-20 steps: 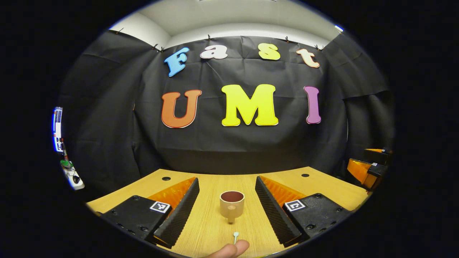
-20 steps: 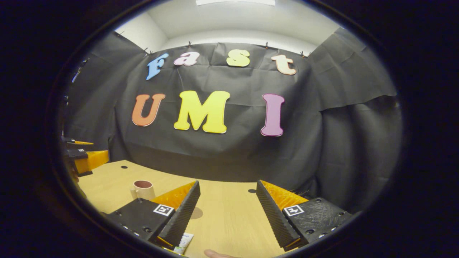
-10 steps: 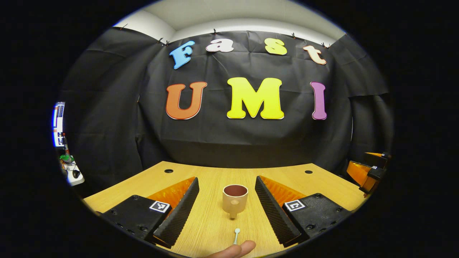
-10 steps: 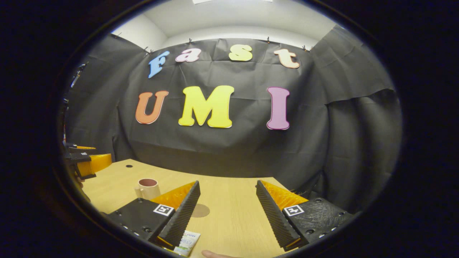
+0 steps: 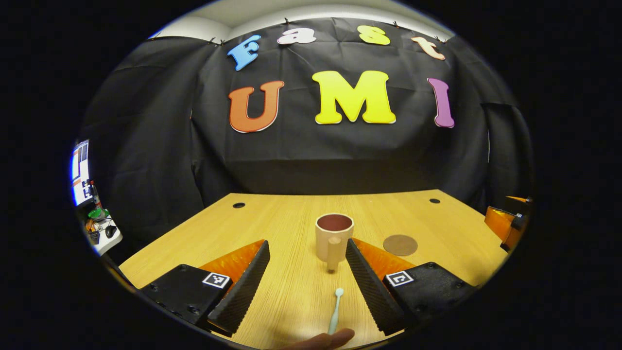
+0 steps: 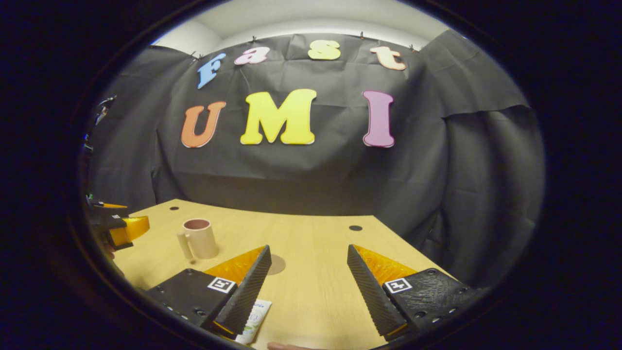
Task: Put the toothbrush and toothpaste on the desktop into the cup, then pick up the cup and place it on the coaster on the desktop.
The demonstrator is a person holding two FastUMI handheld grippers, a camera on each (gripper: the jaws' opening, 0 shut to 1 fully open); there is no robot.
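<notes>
Both views have tipped down since a second ago, bringing the coaster [image 5: 400, 244] into sight at the cup's [image 5: 333, 234] 3 o'clock. The left gripper [image 5: 307, 274] gapes wide around the flat toothbrush [image 5: 334, 311]; the right gripper [image 6: 308, 284] gapes wide, toothpaste [image 6: 255, 319] at 7 o'clock, so pickups look likely.

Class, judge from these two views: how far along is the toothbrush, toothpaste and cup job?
Nothing looks done. The cup stands on bare desk beside the coaster, and nothing sticks out of it. The toothbrush lies flat between the open left claw fingers; the toothpaste lies by the open right claw. Both loadings and the cup move remain.
</notes>
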